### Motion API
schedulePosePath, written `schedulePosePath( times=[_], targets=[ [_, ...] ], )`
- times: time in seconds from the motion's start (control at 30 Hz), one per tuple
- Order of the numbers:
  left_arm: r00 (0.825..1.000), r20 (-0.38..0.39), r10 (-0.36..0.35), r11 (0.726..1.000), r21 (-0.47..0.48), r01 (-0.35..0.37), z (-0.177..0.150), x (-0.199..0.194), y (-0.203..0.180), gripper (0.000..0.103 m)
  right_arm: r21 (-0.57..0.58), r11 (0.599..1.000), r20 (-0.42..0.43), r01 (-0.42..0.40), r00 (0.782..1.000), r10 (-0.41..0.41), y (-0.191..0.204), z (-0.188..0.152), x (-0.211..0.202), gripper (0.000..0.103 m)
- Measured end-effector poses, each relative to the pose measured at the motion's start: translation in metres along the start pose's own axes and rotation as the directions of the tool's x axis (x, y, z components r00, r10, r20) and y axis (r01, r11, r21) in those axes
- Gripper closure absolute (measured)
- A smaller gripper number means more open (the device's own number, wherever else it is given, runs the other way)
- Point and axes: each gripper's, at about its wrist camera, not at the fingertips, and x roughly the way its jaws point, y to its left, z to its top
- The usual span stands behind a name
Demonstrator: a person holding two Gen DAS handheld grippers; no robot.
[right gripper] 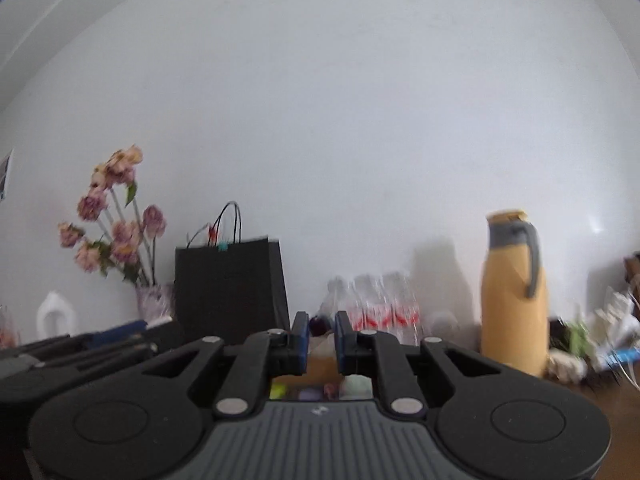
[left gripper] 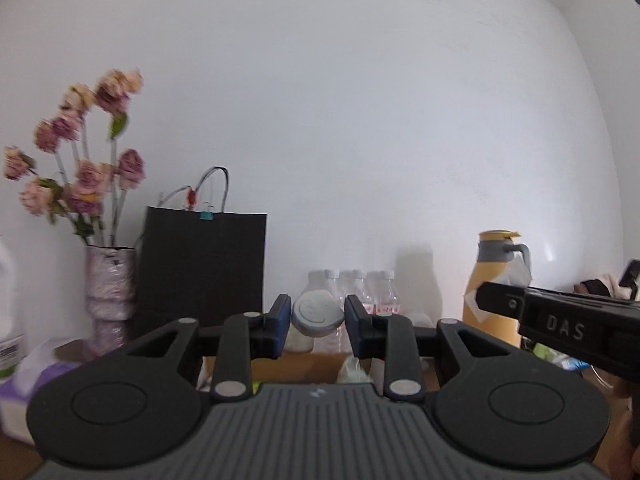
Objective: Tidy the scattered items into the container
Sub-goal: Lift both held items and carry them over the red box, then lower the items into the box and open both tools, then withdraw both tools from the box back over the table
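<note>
Pale-grey round item is being carried, clamped in the left gripper, over the cardboard box.

Left gripper (left gripper: pixel 317 312) is pointing level and squeezing the round item (left gripper: pixel 316 322) from both sides, its flat face towards the camera, probably so that the item is not slipping on the way to the drop. The cardboard box (left gripper: pixel 304 366), seemingly the container, is lying just under the fingertips at 6 o'clock, with small coloured pieces already showing inside in the right wrist view. The right gripper (right gripper: pixel 321 326) is keeping its jaws nearly together; a dark speck is showing in the slit, but whether it is pinched cannot be told. Farther out, water bottles (left gripper: pixel 360 284) are standing at 12 o'clock, a black paper bag (left gripper: pixel 204 268) at 10 and a yellow flask (left gripper: pixel 492 288) at 2.
</note>
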Motion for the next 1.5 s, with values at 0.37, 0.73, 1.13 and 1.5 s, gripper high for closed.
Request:
schedulePosePath(
  times=[0.37,0.73,1.13,1.5],
  targets=[
    [0.845,-0.506,-0.172,0.968,-0.245,0.050,0.006,0.226,0.044,0.073,0.077,0.997,-0.551,0.022,0.834,0.024,-0.051,0.031,0.228,0.091],
    [0.403,-0.898,-0.173,0.982,-0.191,-0.005,-0.084,0.378,0.045,0.070,0.118,0.990,-0.940,0.079,0.331,0.086,-0.087,-0.069,0.387,0.089],
    [0.429,-0.896,-0.112,0.987,-0.148,-0.053,-0.036,0.353,0.077,0.043,0.041,0.996,-0.944,0.076,0.330,0.014,-0.078,-0.040,0.384,0.048],
    [0.436,-0.898,-0.061,0.990,-0.109,-0.087,0.031,0.272,0.101,0.017,0.014,1.000,-0.909,0.020,0.417,0.004,-0.052,0.018,0.330,0.021]
  ],
)
